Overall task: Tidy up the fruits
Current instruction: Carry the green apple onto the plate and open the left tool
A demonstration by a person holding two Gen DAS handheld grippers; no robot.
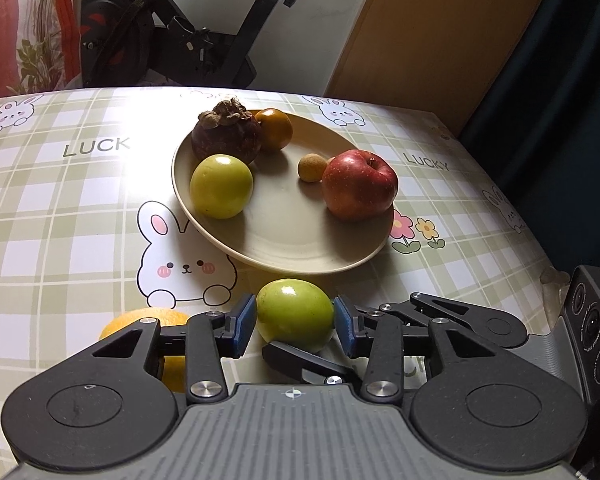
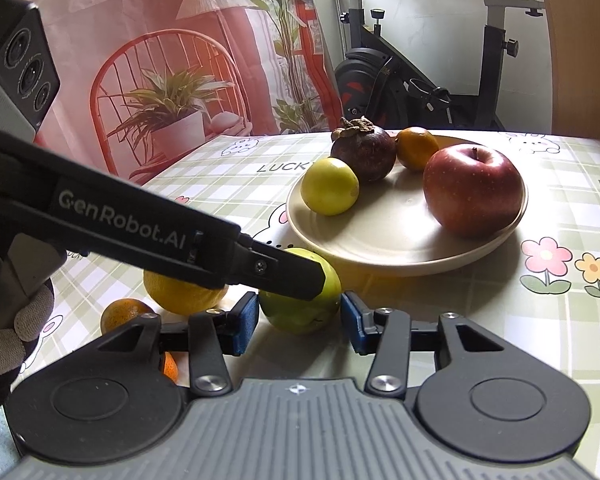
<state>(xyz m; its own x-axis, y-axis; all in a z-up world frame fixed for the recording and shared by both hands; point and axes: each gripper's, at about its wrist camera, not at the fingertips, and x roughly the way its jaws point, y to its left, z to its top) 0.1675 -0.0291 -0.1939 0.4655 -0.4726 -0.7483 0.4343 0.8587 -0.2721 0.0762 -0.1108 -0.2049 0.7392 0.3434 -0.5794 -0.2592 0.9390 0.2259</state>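
A green fruit (image 1: 295, 320) sits just in front of the beige plate (image 1: 284, 248). My left gripper (image 1: 295, 312) is shut on it, with both blue pads pressed to its sides. In the right wrist view the same green fruit (image 2: 300, 308) lies between the pads of my right gripper (image 2: 300, 318), which stands open, close around it from a crossing angle. A left finger (image 2: 292, 272) covers its top. On the plate are a red apple (image 1: 360, 184), a mangosteen (image 1: 226, 132), a yellow-green fruit (image 1: 221, 186), a small orange (image 1: 274, 128) and a longan (image 1: 312, 167).
A yellow citrus (image 2: 180, 294) and a small orange (image 2: 124, 312) lie on the checked tablecloth left of the grippers. A gloved hand (image 2: 4, 340) holds the left gripper. An exercise bike (image 2: 420, 80) and a red curtain (image 2: 160, 60) stand beyond the table's far edge.
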